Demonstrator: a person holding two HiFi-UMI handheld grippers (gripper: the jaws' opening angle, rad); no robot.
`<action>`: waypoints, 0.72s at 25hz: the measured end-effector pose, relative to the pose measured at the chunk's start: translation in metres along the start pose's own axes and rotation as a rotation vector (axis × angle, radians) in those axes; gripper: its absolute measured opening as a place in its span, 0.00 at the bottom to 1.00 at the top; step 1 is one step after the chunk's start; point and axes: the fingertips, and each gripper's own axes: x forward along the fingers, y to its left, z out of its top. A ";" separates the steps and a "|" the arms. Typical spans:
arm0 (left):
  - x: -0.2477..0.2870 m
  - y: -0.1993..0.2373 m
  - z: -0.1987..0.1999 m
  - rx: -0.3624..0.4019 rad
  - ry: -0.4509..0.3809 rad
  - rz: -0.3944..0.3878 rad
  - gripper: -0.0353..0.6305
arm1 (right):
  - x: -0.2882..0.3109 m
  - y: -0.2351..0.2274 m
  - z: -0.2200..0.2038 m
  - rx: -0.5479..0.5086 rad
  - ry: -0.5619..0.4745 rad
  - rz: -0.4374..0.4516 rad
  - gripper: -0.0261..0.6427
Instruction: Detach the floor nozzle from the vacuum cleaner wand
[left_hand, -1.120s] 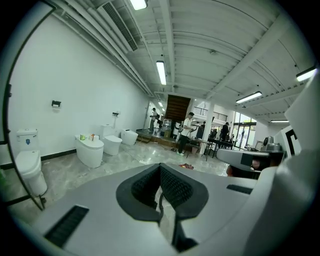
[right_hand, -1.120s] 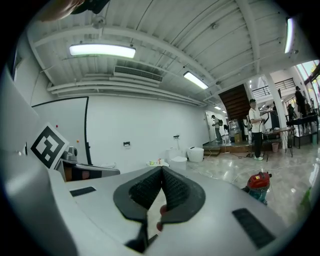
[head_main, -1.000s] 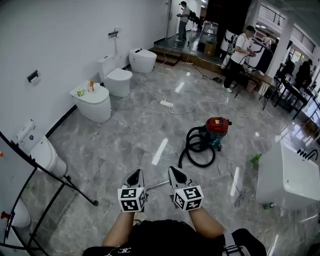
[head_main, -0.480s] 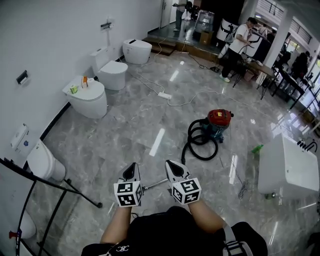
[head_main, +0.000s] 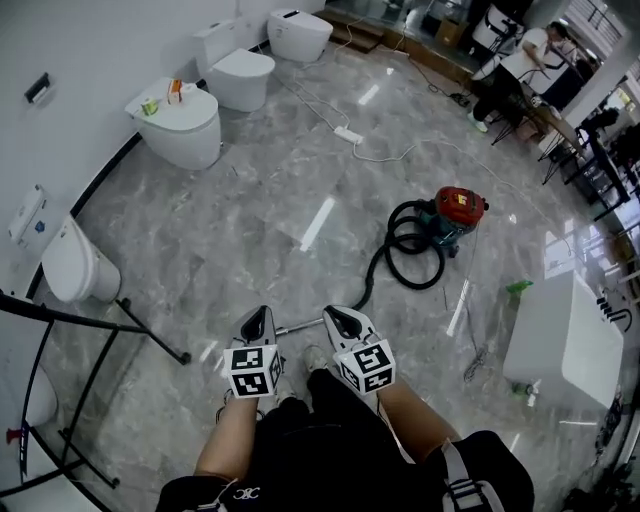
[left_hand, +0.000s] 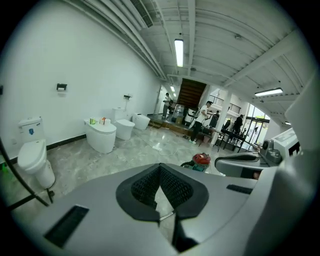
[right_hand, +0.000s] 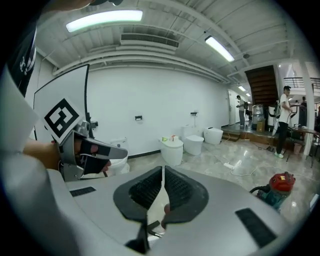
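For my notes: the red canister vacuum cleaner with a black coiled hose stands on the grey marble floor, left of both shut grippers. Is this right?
Not quite. The head view shows the red canister vacuum cleaner with its black coiled hose on the grey marble floor right of the shut left gripper and right gripper, not left.

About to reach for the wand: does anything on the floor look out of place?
Nothing looks spilled or broken. The black hose lies in loose coils beside the red vacuum cleaner, and a white power strip with its cable trails across the floor. A green item lies by the white fixture.
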 end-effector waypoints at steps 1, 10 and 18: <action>0.012 0.007 -0.004 -0.007 0.007 0.003 0.05 | 0.015 -0.005 -0.008 -0.008 0.018 0.008 0.05; 0.089 0.067 -0.113 -0.198 0.176 0.105 0.05 | 0.120 -0.015 -0.131 -0.148 0.313 0.187 0.07; 0.148 0.150 -0.262 -0.365 0.297 0.245 0.05 | 0.235 0.027 -0.329 -0.422 0.589 0.505 0.28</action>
